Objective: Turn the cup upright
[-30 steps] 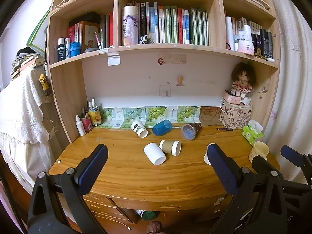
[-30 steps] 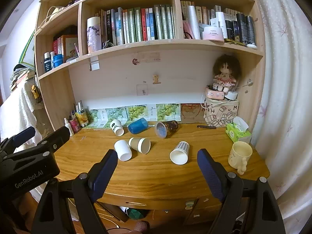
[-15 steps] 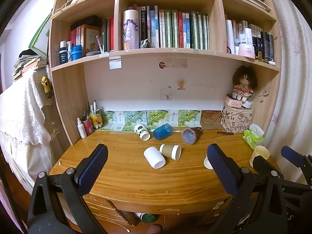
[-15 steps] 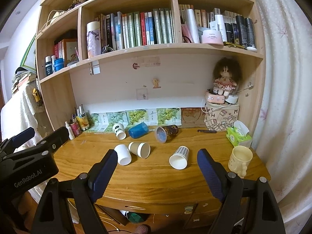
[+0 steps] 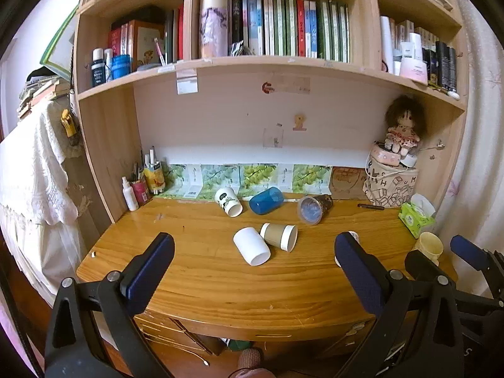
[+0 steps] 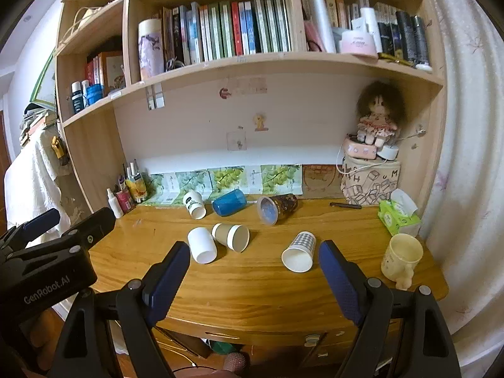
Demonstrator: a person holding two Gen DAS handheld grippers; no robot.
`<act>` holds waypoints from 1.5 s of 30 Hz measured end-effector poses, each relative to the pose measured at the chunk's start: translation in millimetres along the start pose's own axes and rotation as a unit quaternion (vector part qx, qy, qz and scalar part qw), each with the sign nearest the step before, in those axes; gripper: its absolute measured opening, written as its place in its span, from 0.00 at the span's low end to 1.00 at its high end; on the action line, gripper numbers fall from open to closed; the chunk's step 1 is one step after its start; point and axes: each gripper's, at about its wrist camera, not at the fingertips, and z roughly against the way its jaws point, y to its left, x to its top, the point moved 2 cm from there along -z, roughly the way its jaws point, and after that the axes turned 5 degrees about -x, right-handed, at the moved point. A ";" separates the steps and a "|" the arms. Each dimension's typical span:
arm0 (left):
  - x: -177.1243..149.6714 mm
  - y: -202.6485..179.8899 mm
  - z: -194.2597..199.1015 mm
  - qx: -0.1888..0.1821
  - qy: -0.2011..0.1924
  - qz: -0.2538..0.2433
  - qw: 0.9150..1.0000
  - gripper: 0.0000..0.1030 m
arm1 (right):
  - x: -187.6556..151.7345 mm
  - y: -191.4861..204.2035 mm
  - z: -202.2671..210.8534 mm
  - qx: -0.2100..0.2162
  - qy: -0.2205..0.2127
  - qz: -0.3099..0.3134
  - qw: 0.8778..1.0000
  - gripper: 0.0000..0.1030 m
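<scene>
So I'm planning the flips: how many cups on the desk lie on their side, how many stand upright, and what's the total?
Lying on their side: 6: white printed cup, blue cup, dark patterned cup, plain white cup, tan paper cup, checked paper cup.
Upright: 1: cream mug.
Total: 7.
</scene>
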 end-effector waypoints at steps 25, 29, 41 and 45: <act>39.8 46.0 -161.7 -0.002 0.128 0.035 0.991 0.99 | 28.0 44.5 -169.2 0.014 0.169 0.038 0.985 0.82; 40.6 57.2 -192.6 -0.002 0.168 0.048 0.985 0.99 | 26.0 60.5 -202.2 0.023 0.217 0.061 0.974 0.82; 23.9 91.8 -279.1 -0.026 0.294 0.129 0.947 0.98 | 9.7 99.9 -271.4 0.065 0.341 0.112 0.931 0.82; 15.6 93.3 -306.2 -0.030 0.329 0.148 0.932 0.98 | 6.0 102.3 -286.8 0.072 0.361 0.113 0.923 0.82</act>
